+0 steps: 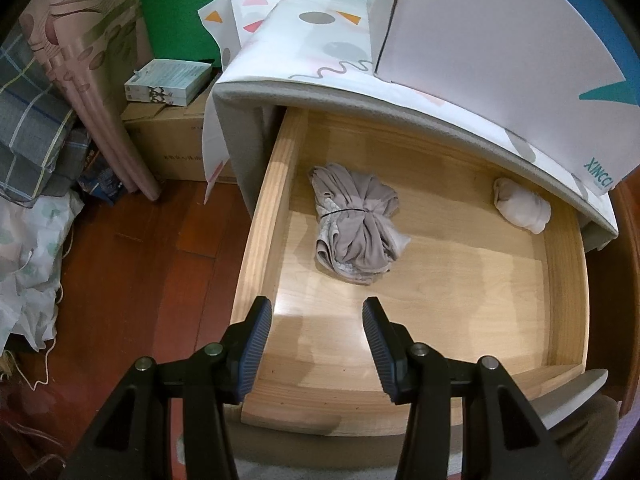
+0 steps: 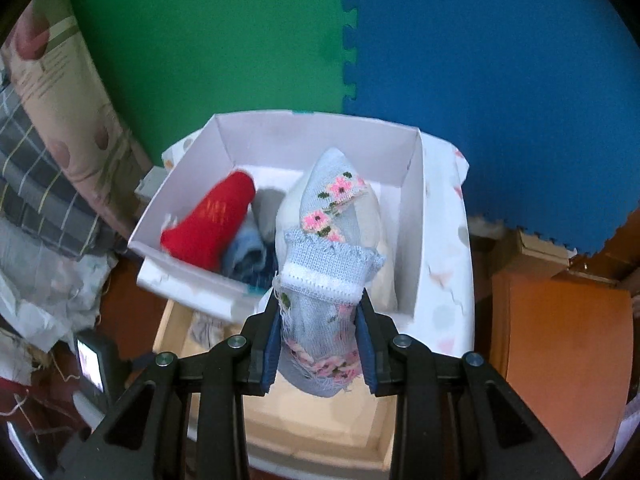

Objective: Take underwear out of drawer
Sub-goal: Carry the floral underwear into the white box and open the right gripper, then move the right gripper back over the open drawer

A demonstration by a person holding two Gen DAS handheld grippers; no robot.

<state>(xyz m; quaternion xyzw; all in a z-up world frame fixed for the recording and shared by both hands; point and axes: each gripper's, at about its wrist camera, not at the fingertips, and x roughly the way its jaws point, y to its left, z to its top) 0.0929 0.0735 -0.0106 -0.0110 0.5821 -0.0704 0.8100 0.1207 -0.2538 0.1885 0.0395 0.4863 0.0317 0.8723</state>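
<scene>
Underwear: beige-grey bundle (image 1: 354, 224) bound with a thin black band, lying on the drawer floor left of centre; not held by either tool.
Drawer: pale wood drawer (image 1: 256, 216), pulled well out from under the patterned cloth cover (image 1: 320, 40).
Second item in drawer: small white roll (image 1: 520, 206) in the far right corner, well apart from the bundle.
Left gripper: left gripper (image 1: 316, 344) poised above the near end of the drawer, jaws parted and empty, pointing steeply down.
Right gripper: right gripper (image 2: 320, 344) clenched on a pale blue knit sock (image 2: 324, 280) with pink flowers, carried over the white box.
White box: open white box (image 2: 412, 184) on top of the cabinet, holding a red knit piece (image 2: 212, 220) and other folded cloth.
Step in hand: judged as transfer of a removed piece to the box; two items remain in the drawer.
Next move calls for: release of the sock over the box, then a descent onto the banded bundle with jaws wide enough to span its bulk.
</scene>
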